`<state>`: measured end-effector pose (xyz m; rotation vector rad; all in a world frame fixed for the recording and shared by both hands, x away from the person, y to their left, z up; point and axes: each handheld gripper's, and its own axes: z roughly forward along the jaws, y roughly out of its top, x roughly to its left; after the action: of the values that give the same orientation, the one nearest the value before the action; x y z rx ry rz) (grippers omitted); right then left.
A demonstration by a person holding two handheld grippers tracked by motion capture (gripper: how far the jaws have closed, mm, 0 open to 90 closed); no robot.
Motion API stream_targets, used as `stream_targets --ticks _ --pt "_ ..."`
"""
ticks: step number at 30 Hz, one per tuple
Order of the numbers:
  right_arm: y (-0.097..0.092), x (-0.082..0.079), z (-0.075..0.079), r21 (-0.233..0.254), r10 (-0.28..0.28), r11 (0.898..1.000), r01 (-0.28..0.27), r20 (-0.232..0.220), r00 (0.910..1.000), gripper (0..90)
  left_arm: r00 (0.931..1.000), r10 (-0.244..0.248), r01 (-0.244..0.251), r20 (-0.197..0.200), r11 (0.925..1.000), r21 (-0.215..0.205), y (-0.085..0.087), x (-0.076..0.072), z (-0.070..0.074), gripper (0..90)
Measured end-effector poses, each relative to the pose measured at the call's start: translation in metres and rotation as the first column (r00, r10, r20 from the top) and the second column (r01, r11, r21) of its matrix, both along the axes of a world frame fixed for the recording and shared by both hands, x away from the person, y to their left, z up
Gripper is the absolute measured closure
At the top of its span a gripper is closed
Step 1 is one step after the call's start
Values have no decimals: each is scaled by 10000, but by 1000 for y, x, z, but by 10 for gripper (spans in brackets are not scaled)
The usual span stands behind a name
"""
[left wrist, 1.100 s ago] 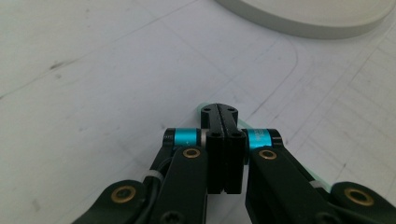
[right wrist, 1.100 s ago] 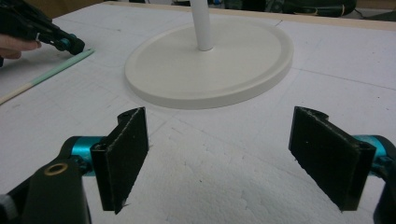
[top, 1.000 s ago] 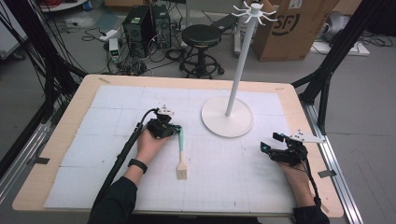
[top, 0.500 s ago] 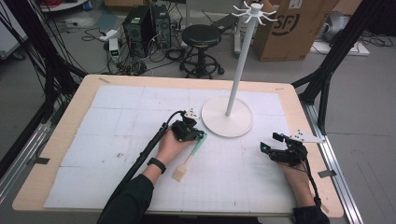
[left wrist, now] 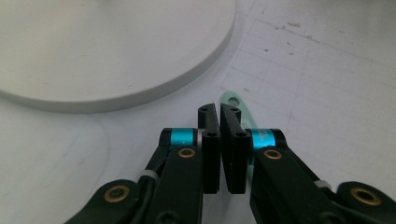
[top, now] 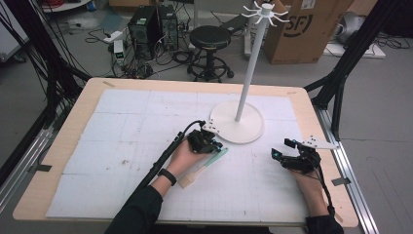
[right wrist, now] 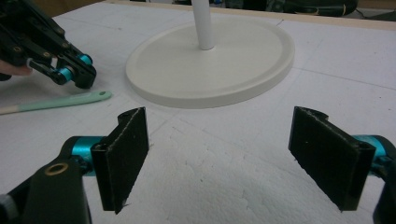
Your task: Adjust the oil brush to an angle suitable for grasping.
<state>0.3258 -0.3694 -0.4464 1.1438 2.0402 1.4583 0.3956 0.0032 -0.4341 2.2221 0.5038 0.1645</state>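
A: How do the grippers stand?
B: The left gripper (top: 210,145) has its jaws pressed together above the mint-green spatula (top: 204,164), apparently gripping nothing. The right gripper (top: 284,148) is spread wide, empty, low over the white mat (top: 122,126).
A: And the spatula?
B: It lies flat on the mat, its green end just beside the round base of the white stand (top: 237,122).
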Motion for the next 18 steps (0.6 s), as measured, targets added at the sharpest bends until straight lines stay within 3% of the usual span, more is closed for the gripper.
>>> stream_targets --ticks 2,7,13,16,18 --pt "0 0 0 5 -6 10000 6 1 10000 195 9999 153 -152 75 9998 -146 8 -1 3 807" --pt "0 0 0 3 -20 10000 20 9 10000 214 9958 848 -804 354 9907 -1099 56 -7 16 641" --pt "-1 1 0 25 -1 10000 1 -1 10000 214 9752 2135 -1963 576 9557 -2194 116 -20 29 498" --pt "0 0 0 12 -26 10000 26 -8 10000 214 9634 2554 -2252 816 9360 -2704 143 -29 31 397" --pt "0 0 0 26 -35 10000 35 -13 10000 214 9570 2777 -2419 842 9236 -2974 158 -34 31 377"
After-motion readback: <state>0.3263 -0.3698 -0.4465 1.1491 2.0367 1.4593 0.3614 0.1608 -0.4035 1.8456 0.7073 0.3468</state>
